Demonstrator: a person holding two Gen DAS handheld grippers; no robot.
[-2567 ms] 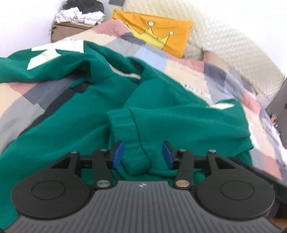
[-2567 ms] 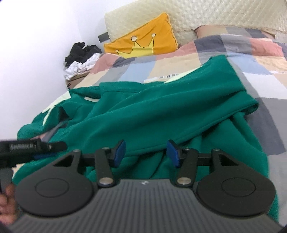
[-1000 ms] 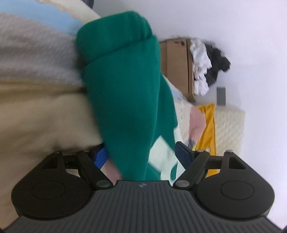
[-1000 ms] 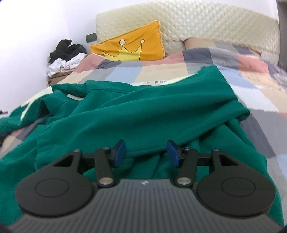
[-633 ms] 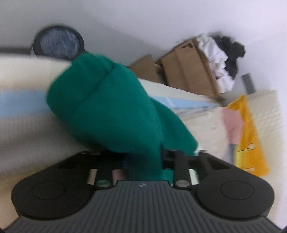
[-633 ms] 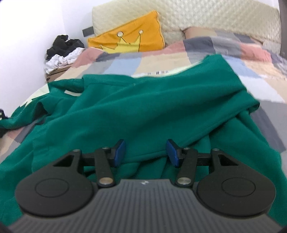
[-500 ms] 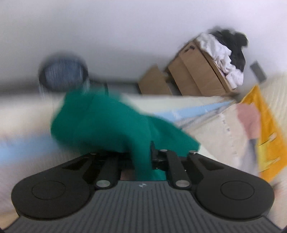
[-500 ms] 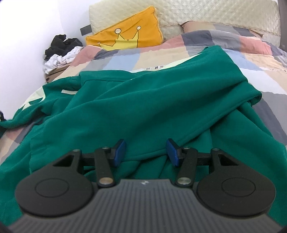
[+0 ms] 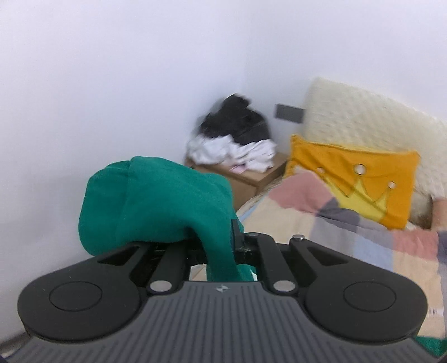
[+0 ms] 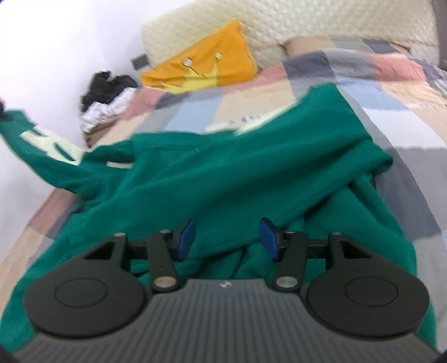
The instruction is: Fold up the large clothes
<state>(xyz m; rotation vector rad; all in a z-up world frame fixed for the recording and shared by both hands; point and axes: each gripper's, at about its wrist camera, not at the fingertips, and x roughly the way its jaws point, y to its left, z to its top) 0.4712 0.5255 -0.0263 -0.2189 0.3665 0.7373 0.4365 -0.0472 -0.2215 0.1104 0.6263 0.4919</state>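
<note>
A large green sweatshirt (image 10: 237, 167) lies crumpled across the patchwork bed. My left gripper (image 9: 220, 245) is shut on its green sleeve cuff (image 9: 156, 201), held up in the air beside the bed; the cuff bulges over the jaws and hides the pads. In the right wrist view that sleeve (image 10: 42, 150), with pale patches, stretches up to the far left. My right gripper (image 10: 227, 240) is open and empty, hovering just above the sweatshirt's lower folds.
An orange crown pillow (image 9: 354, 181) leans on the quilted headboard (image 10: 307, 25). A cardboard box (image 9: 245, 178) with black and white clothes stands in the corner by the white wall. The patchwork bedspread (image 10: 405, 117) lies bare to the right.
My left gripper closed on the sleeve cuff and swung it up off the bed edge, turning level. The sleeve now stretches upward at left. My right gripper stayed open over the sweatshirt.
</note>
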